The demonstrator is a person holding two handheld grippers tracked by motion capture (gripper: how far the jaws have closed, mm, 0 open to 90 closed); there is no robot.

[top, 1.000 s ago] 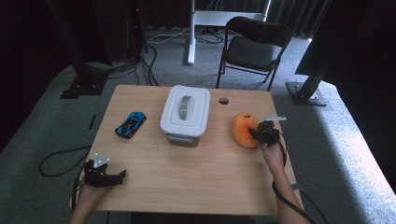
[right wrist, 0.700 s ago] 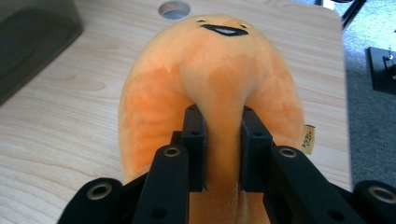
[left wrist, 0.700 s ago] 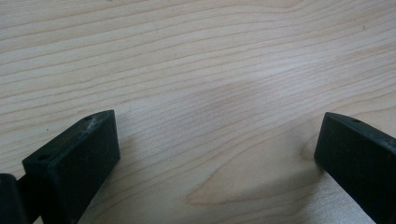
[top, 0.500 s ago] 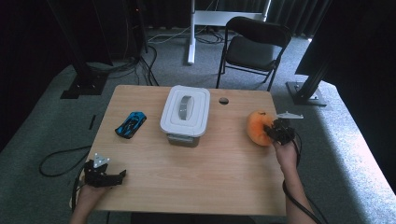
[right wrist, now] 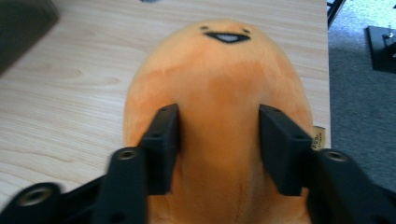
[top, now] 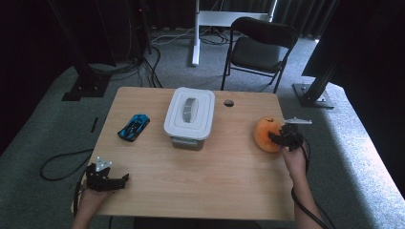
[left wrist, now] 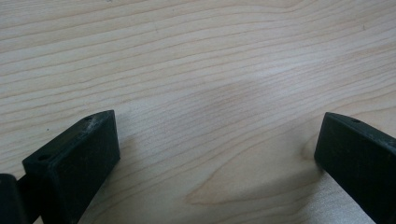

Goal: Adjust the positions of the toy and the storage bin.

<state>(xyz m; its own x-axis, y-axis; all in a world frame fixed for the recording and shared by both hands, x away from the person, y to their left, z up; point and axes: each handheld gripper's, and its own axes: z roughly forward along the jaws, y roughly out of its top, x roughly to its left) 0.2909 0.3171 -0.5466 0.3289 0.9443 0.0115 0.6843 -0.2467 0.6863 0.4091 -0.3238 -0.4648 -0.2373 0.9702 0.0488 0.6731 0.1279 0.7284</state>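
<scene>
An orange plush toy [top: 265, 133] with a small stitched face [right wrist: 219, 70] lies near the table's right edge. My right gripper [top: 279, 138] reaches into it from the right. Its jaws have just been opening and now stand apart [right wrist: 219, 112], with a ridge of the plush bulging between them and no squeeze showing. My left gripper [top: 122, 180] rests at the front left corner of the table. Its jaws are wide open over bare wood [left wrist: 219, 135], with nothing between them.
A white lidded box [top: 189, 113] stands at the table's middle back. A blue toy car [top: 133, 127] lies to its left. A dark grommet hole [top: 229, 102] sits near the far edge. A black chair [top: 260, 45] stands beyond the wooden table [top: 215, 191].
The right gripper carried the plush to the right, toward the table's right edge, and has since stayed there. The left gripper has not moved.
</scene>
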